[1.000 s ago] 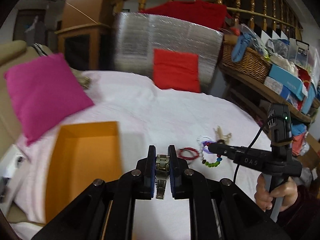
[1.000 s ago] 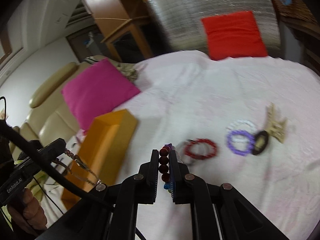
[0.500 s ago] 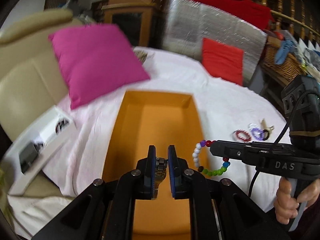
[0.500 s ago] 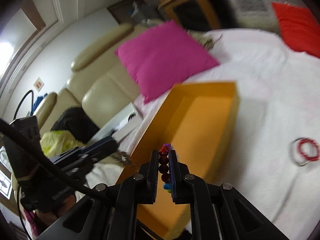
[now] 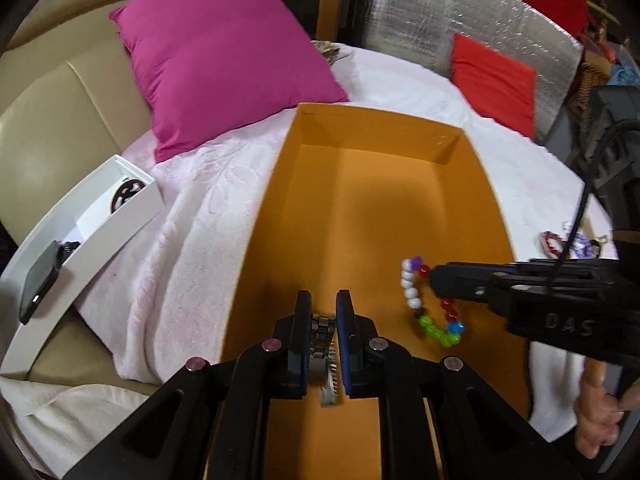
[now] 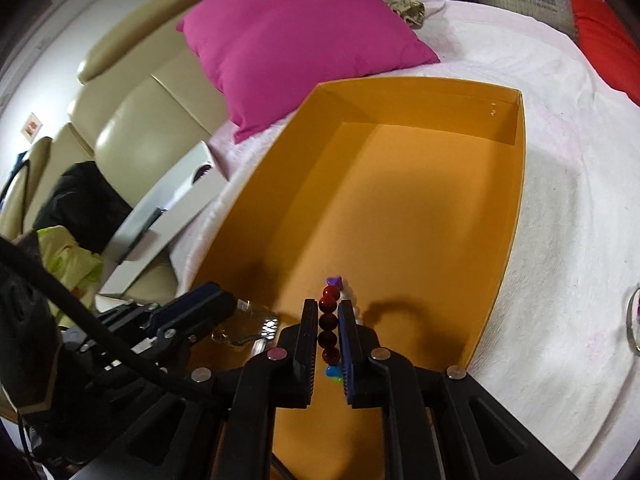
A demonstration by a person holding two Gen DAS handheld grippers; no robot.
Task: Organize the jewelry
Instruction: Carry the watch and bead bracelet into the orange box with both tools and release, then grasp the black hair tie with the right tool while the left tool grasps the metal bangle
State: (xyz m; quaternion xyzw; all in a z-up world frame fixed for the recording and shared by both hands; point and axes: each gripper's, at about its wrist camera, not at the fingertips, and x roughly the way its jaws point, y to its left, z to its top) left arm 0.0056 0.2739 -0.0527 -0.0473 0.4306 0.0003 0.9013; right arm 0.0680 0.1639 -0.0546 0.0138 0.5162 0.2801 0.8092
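Jaws of both grippers clamped: left gripper on a metal watch band, right gripper on a bead bracelet, both hanging over the orange box, prob. for dropping in.

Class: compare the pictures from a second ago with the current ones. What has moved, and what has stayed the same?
Both grippers swung left from the white cloth to above the orange box. The left gripper stays shut on the metal watch band, the right gripper on the beaded bracelet. Nothing released; the box is still empty.
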